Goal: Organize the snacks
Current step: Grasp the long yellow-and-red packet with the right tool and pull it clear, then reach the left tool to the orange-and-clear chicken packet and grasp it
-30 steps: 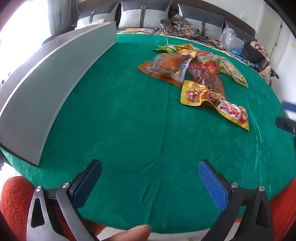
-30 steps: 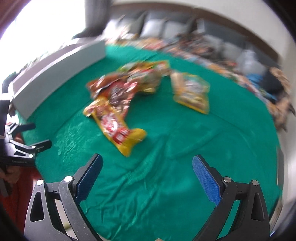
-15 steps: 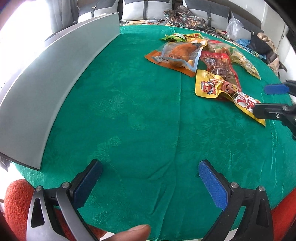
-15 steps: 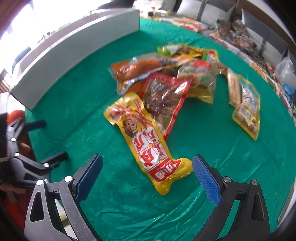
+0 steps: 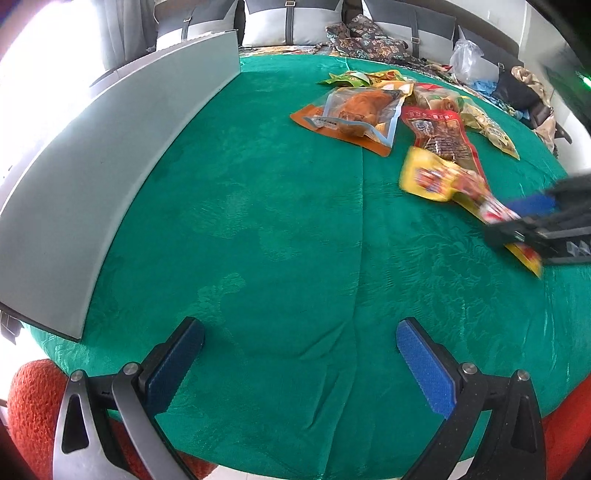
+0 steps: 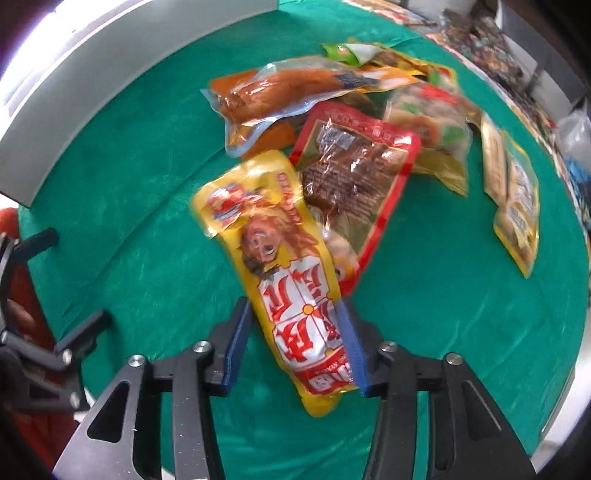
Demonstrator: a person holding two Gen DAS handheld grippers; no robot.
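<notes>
1. Right gripper (image 6: 295, 332): jaws have just been closing, now about half open, with the lower half of the yellow snack packet (image 6: 280, 266) between the blue pads. Right pad lies against the packet's edge; left pad sits right at the other edge, contact there cannot be told for certain. The packet is blurred.
2. Left gripper (image 5: 299, 354): jaws spread wide, nothing between them, only bare green tablecloth (image 5: 258, 221) below.
3. The yellow snack packet lies at the near end of the snack pile, its upper corner overlapping the red packet (image 6: 354, 173) of dark brown pieces. The orange packet (image 6: 280, 92) is further back; a pale yellow packet (image 6: 517, 206) lies apart on the right.
4. Right wrist view only: the packet's print (cartoon face, red and white characters) and how the pads sit against it.
5. Left wrist view only: the right gripper seen side-on at the right edge, low over the packet; the long grey board (image 5: 110, 155) along the table's left side; cushions (image 5: 288, 22) beyond the table.
</notes>
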